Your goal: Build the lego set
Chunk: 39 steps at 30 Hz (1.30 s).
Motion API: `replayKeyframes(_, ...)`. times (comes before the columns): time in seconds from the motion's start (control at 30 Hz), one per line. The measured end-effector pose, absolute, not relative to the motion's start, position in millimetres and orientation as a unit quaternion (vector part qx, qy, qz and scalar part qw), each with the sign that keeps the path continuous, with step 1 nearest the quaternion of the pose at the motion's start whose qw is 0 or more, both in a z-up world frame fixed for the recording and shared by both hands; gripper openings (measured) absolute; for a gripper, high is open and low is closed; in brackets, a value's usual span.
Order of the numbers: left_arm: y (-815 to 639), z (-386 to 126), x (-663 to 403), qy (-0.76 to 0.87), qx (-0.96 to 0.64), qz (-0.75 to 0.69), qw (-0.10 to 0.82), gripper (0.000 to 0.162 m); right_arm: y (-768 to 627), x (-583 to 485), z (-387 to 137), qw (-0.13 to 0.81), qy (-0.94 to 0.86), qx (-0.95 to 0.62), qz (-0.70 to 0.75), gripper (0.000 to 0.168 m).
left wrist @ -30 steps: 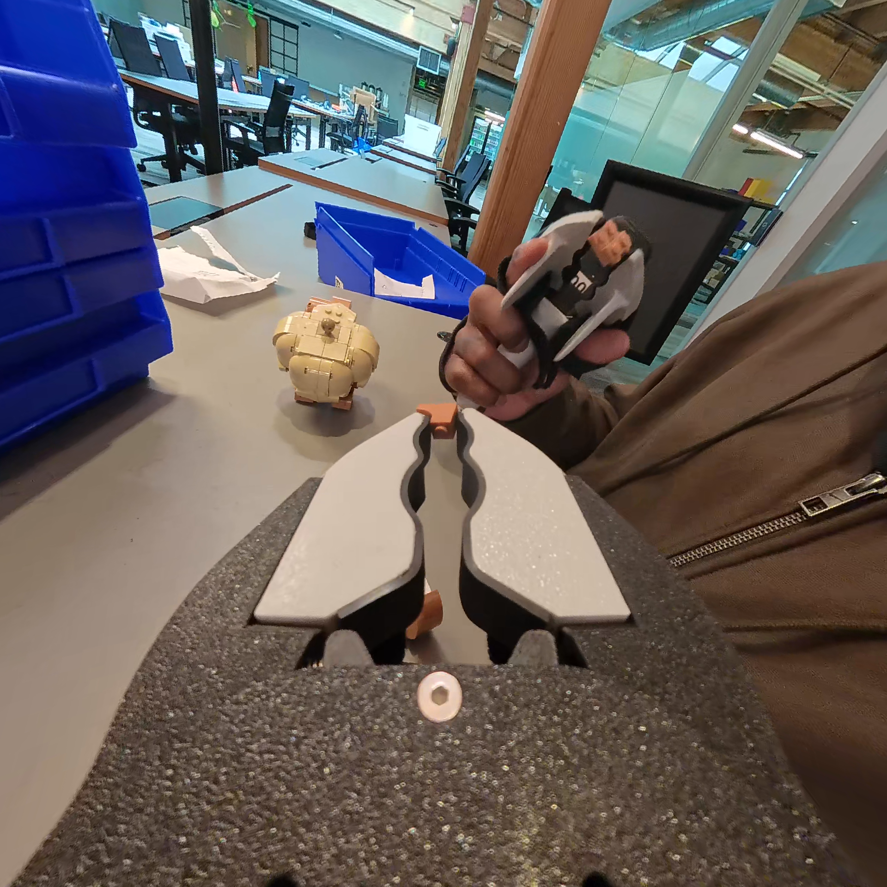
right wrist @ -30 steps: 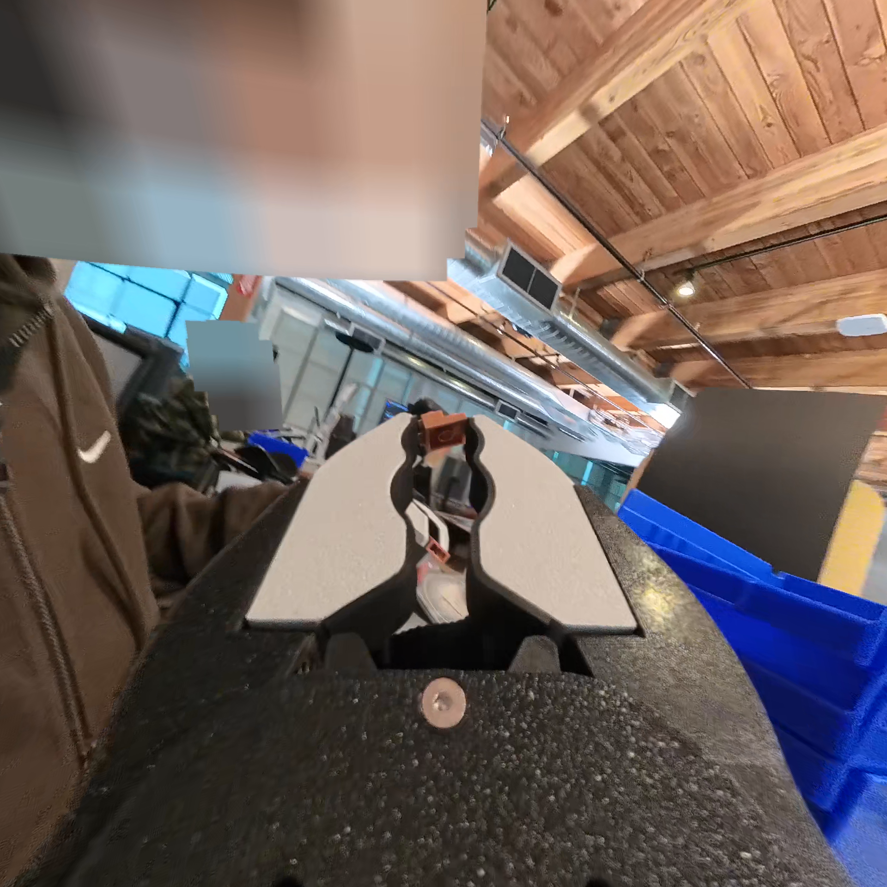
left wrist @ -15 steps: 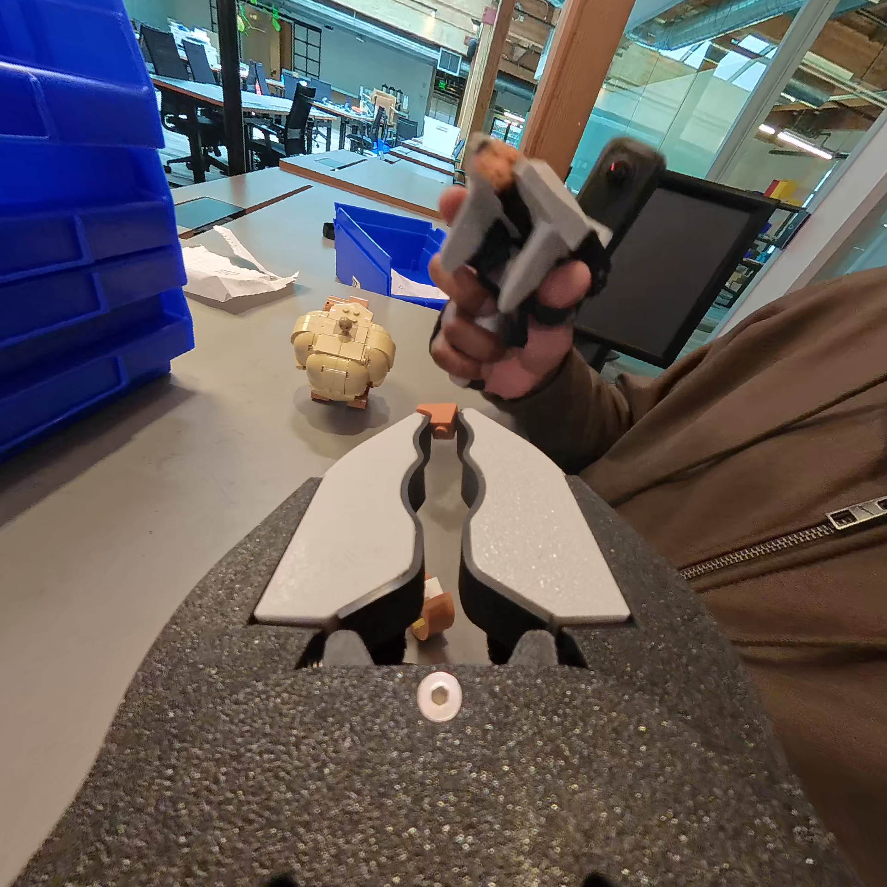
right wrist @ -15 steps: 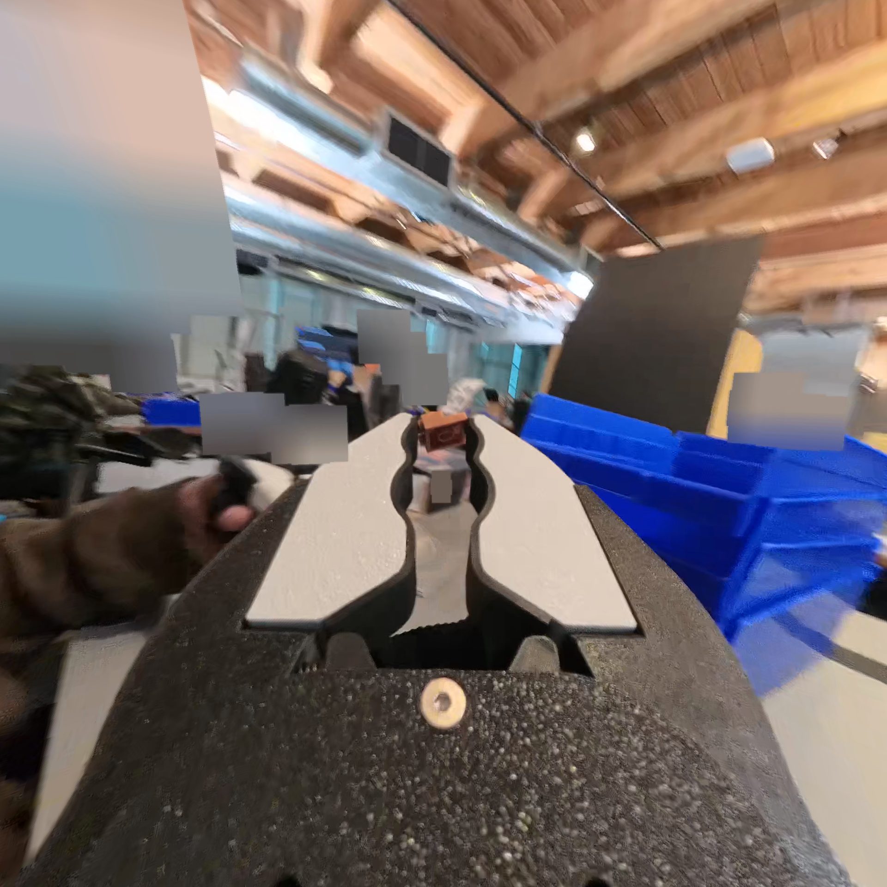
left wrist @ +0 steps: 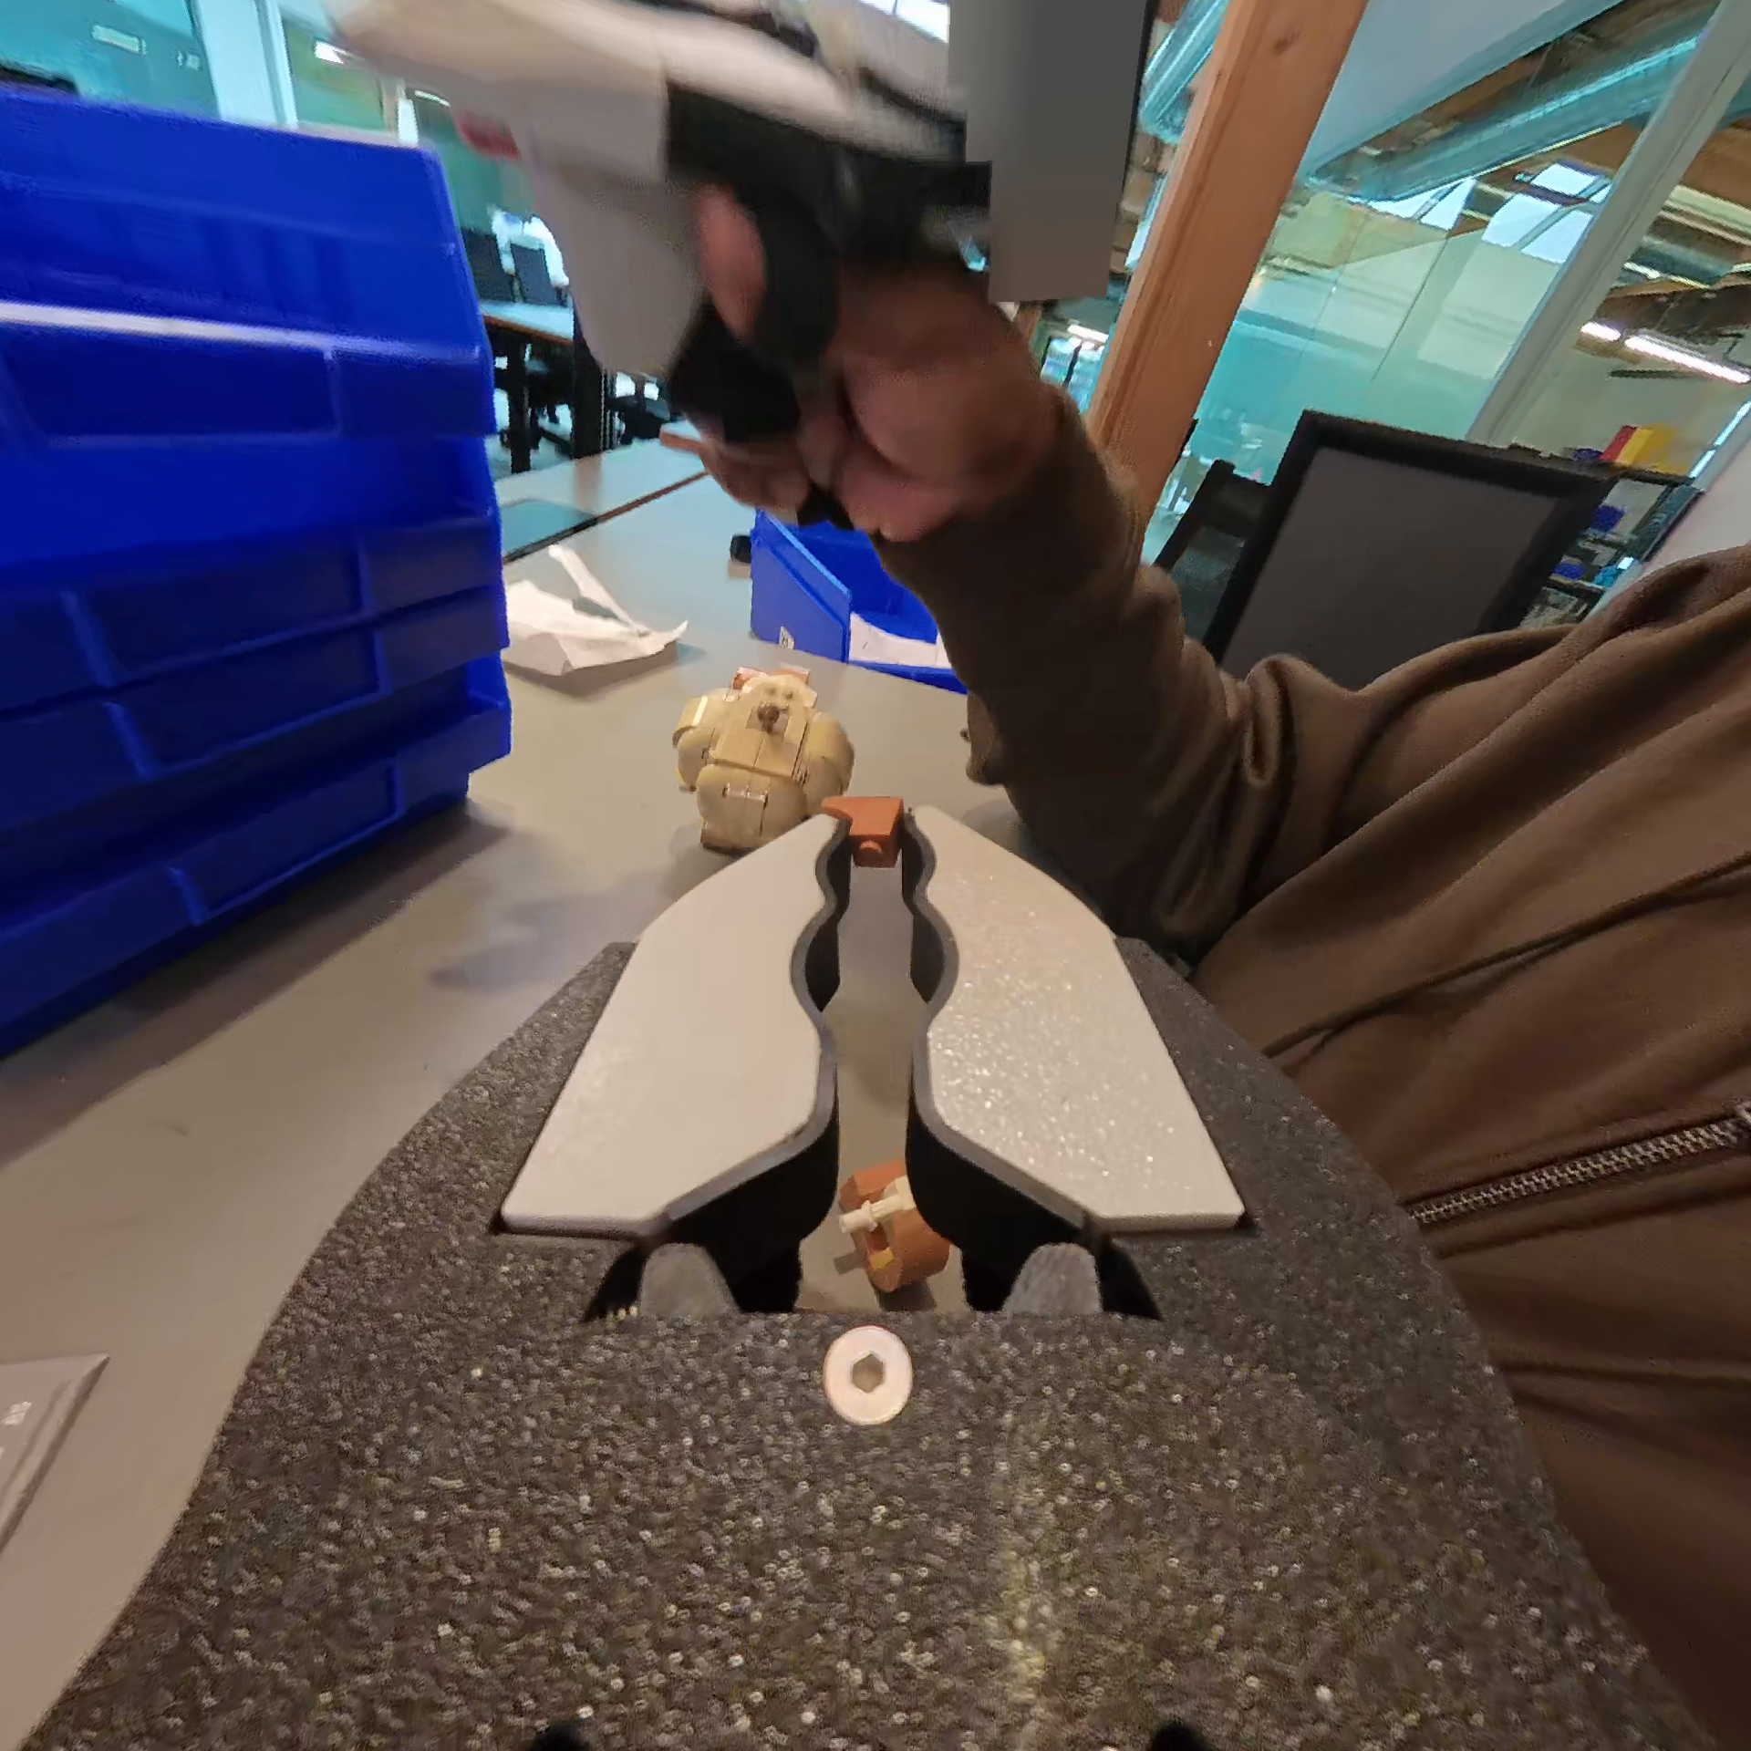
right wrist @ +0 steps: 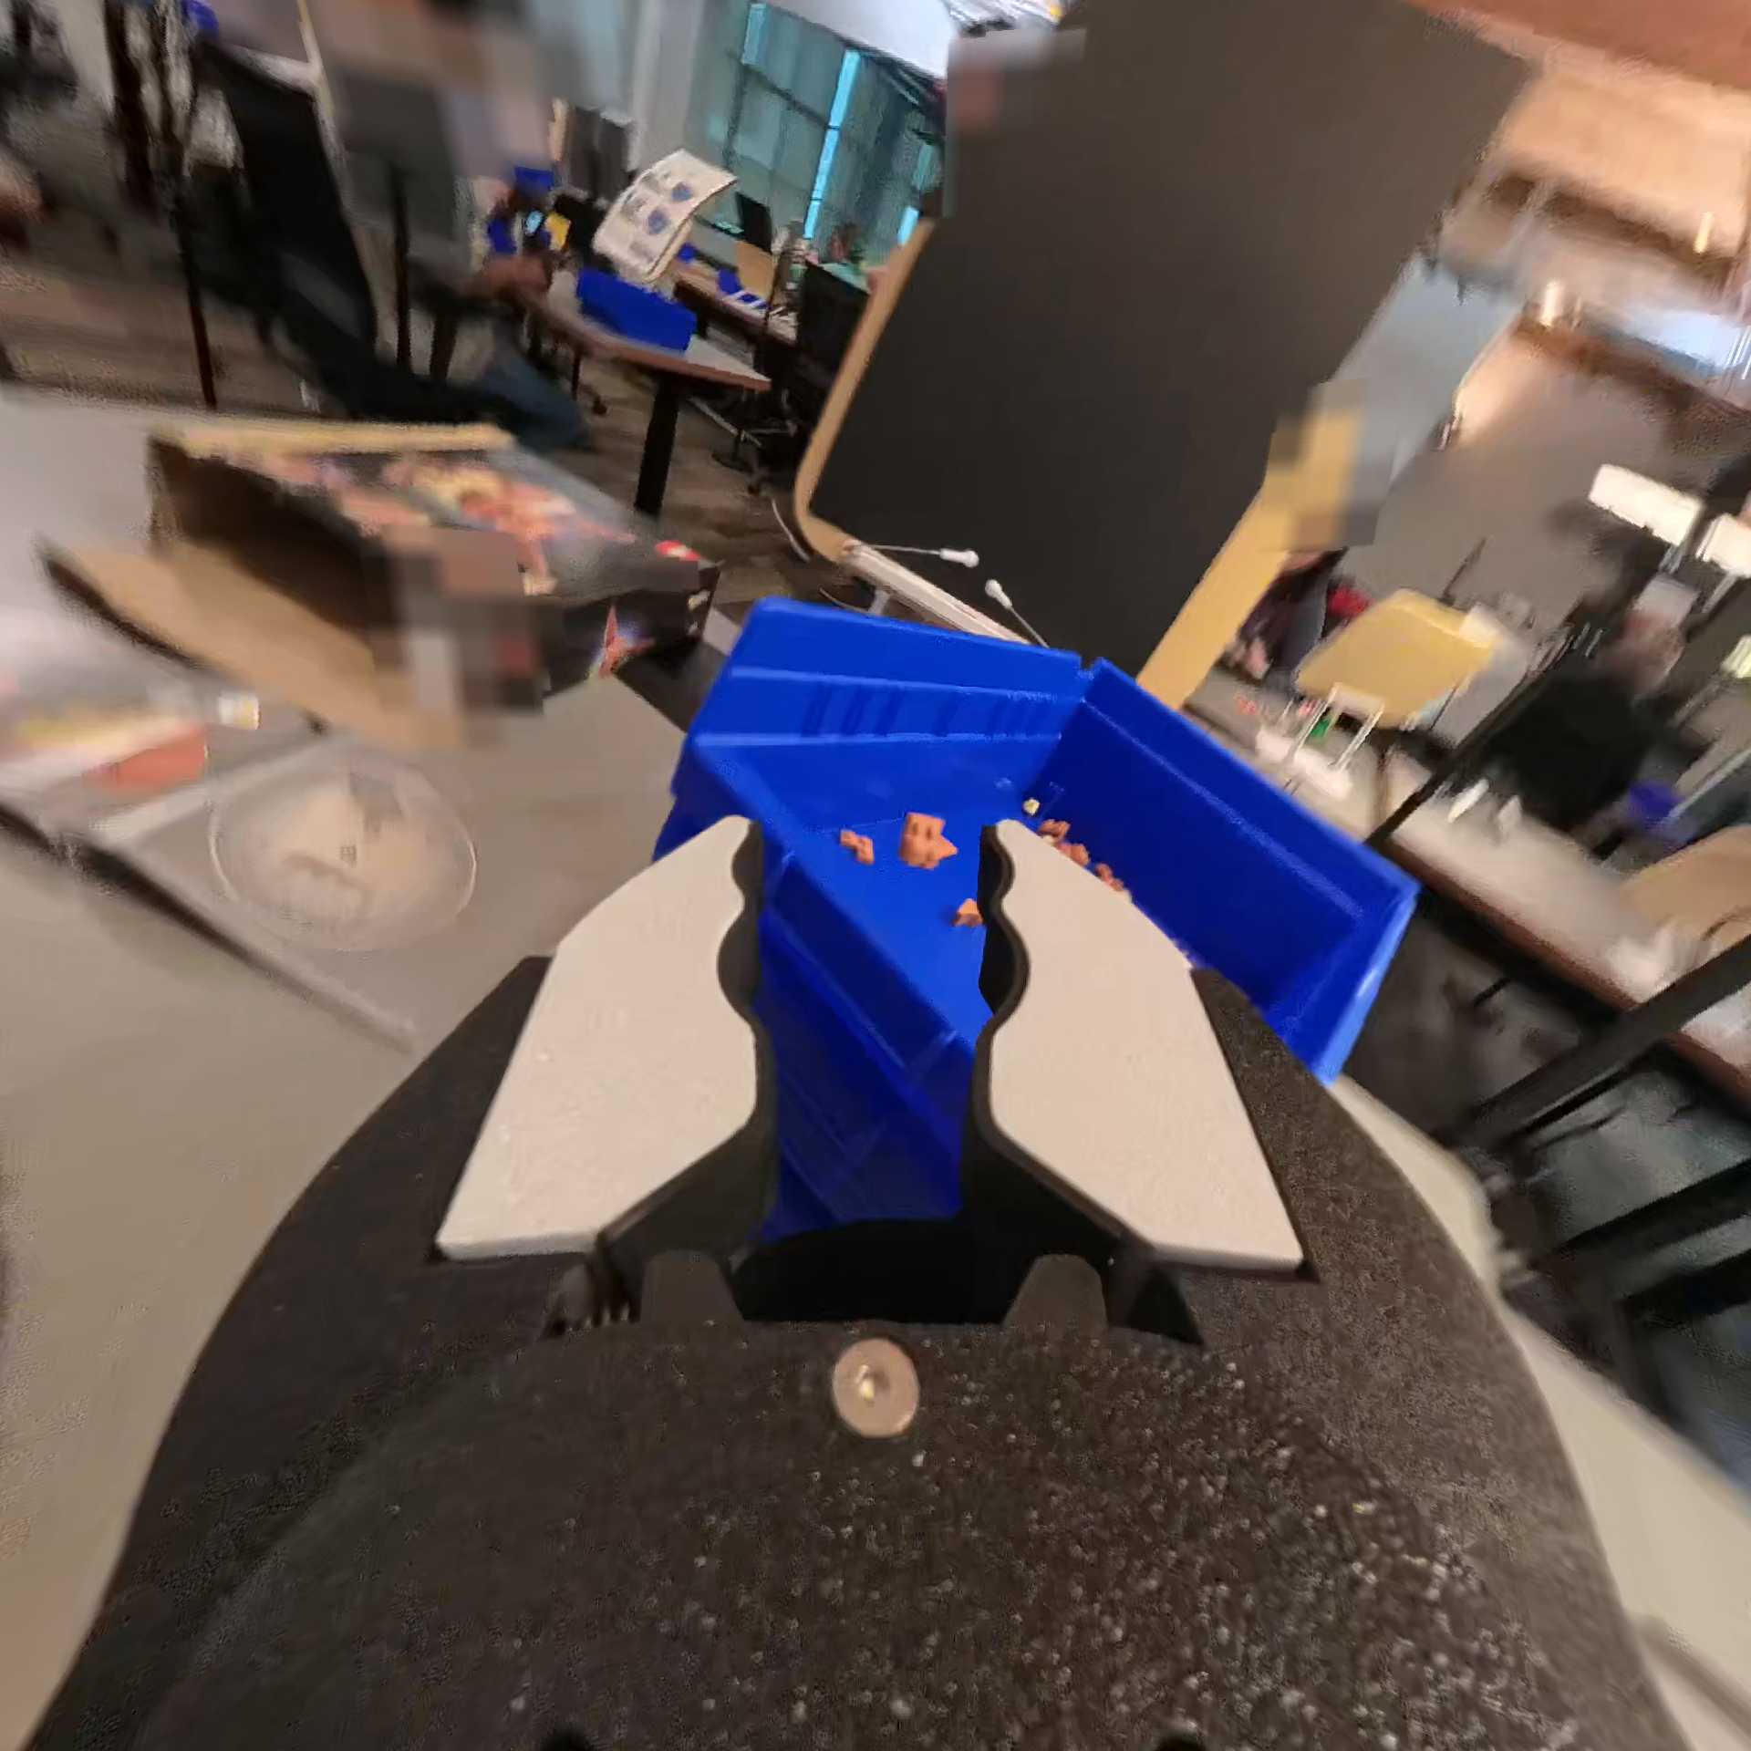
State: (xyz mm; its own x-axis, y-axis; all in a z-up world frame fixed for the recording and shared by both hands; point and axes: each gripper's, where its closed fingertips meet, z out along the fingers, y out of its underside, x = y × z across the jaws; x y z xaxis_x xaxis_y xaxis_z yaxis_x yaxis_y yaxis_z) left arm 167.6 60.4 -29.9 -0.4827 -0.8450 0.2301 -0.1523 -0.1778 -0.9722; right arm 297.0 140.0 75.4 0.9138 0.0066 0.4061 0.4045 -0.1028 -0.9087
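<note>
My left gripper (left wrist: pixel 874 834) is shut on a small orange-brown lego piece (left wrist: pixel 870 830) and holds it above the grey table (left wrist: pixel 284 1023). A tan lego figure (left wrist: pixel 763 758) stands on the table just beyond its fingertips. An orange-brown lego bit (left wrist: pixel 891 1227) lies on the table under the gripper. My right gripper (right wrist: pixel 867 839) is open and empty above a blue bin (right wrist: pixel 1184 853) that holds several orange-brown lego pieces (right wrist: pixel 924 841). In the left wrist view the right gripper (left wrist: pixel 663 189) is a blur at the top, held by a hand.
A stack of blue bins (left wrist: pixel 227 531) stands at the left, another blue bin (left wrist: pixel 834 606) and crumpled paper (left wrist: pixel 578 630) lie farther back. In the right wrist view a lego box (right wrist: pixel 379 559) and a clear bag (right wrist: pixel 341 853) lie left of the bin. The tips of one gripper are about 20 centimeters away from the tips of the other. From my left tips it is roughly 12 centimeters to the orange-brown lego bit (left wrist: pixel 891 1227); from my right, 25 centimeters. The tan lego figure (left wrist: pixel 763 758) sits 15 centimeters or so from the ends of my left fingers.
My right gripper swung from pointing up at the ceiling down over the blue bin and opened; the orange-brown piece it held is gone from its fingertips. My left gripper kept its piece.
</note>
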Motion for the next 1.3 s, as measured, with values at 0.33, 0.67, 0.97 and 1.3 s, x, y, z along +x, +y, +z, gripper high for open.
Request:
replayKeyframes(0.33, 58.1, -22.7, 165.8, 0.589, -0.395, -0.63, 0.316, 0.01, 71.3, 191.1, -13.6, 0.638, -0.444, -0.546, -0.313, 0.024)
replayKeyframes(0.67, 46.7, -33.2, 168.1, 0.631, -0.381, -0.592, 0.325, 0.01, 68.9, 164.9, -28.8, 0.622, -0.512, -0.471, -0.359, 0.022)
replayKeyframes(0.97, 42.2, -31.5, 166.7, 0.641, -0.36, -0.58, 0.35, 0.01, 66.5, 161.7, -26.3, 0.634, -0.509, -0.451, -0.368, 0.008)
replayKeyframes(1.3, 42.7, -29.1, 161.7, 0.63, -0.366, -0.609, 0.314, 0.011, 62.0, 162.4, -24.5, 0.645, -0.512, -0.441, -0.358, 0.008)
